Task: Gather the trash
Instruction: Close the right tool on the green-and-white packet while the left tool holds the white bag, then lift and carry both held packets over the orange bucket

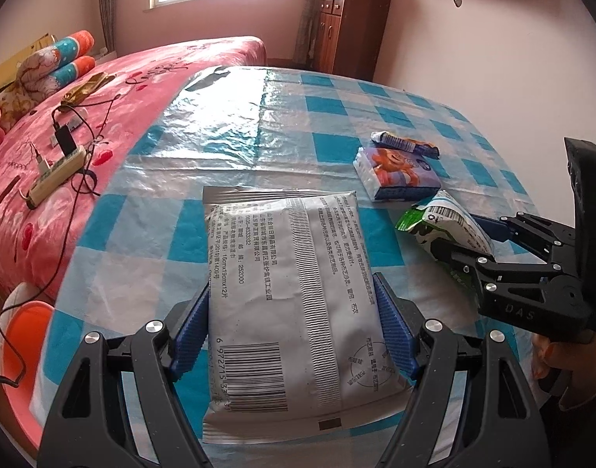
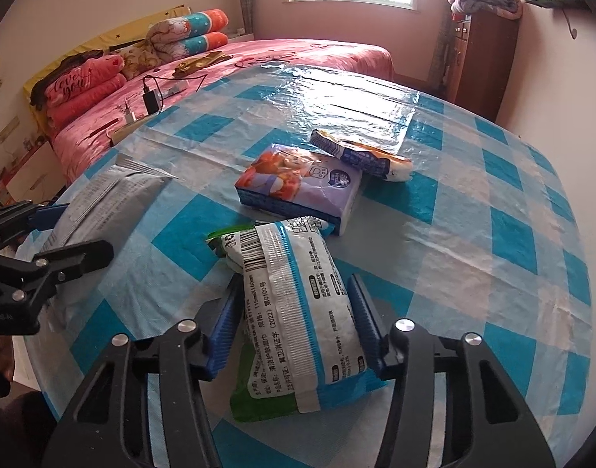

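Note:
My left gripper [image 1: 294,312] is shut on a large silver wet-wipe pack [image 1: 286,296], printed side up, held over the blue checked table [image 1: 282,124]. The pack also shows at the left of the right wrist view [image 2: 103,202]. My right gripper [image 2: 294,312] is shut on a green and white wipe pack [image 2: 294,312], which lies on or just above the table. That gripper [image 1: 489,241] and its pack [image 1: 442,222] show at the right of the left wrist view. A purple tissue pack [image 2: 298,183] and a dark blue wrapper [image 2: 360,156] lie further back on the table.
A bed with a pink cover [image 1: 83,117] stands left of the table, with a power strip and cables [image 1: 56,171] on it. A wooden cabinet [image 1: 352,27] stands against the far wall. An orange tub [image 1: 21,335] sits low at the left.

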{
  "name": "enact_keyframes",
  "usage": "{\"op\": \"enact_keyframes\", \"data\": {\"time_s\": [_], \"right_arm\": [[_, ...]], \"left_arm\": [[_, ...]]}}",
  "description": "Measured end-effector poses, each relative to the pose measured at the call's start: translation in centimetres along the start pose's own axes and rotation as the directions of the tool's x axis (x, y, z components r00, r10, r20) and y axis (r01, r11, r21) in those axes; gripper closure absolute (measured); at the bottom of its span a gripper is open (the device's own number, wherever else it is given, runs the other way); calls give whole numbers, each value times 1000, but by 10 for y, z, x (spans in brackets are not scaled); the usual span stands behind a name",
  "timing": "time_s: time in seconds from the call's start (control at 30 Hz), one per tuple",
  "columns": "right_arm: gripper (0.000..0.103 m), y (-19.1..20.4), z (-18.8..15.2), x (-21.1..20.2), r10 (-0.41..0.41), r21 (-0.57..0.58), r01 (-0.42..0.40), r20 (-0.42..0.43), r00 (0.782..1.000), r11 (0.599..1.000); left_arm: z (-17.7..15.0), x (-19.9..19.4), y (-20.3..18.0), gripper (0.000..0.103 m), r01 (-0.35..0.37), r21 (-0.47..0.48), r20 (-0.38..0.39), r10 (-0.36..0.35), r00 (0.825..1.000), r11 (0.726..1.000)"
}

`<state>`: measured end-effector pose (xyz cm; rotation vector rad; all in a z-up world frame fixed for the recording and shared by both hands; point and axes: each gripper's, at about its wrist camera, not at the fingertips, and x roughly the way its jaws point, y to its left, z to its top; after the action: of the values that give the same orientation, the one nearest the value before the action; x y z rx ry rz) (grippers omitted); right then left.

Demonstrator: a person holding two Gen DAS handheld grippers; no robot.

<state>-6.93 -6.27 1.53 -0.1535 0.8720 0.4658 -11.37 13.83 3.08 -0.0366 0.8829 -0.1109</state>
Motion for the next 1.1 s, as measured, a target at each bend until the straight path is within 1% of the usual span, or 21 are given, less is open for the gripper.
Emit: {"op": "enact_keyframes", "data": {"time_s": [0.2,0.43,0.63,0.83,1.1], "right_arm": [[59,3,-2,-4,-27,17,27,13,1000,1000],[61,1,-3,-7,-36,60,34,24,999,998],[61,-3,-5,-9,-20,107,17,26,999,994],[62,1,-2,-13,18,134,-20,18,1000,991],[62,24,11,-19,64,114,-66,26,998,991]], "left_arm": [[1,-12,8,25,-10,-3,30,10,999,1000],[3,-25,26,25,-49,-15,60,50,997,999],[3,-32,43,25,-86,-31,68,88,994,996],[3,-40,60,25,-130,-45,78,133,988,991],[-3,-52,90,25,-186,-73,84,192,978,980]]}}
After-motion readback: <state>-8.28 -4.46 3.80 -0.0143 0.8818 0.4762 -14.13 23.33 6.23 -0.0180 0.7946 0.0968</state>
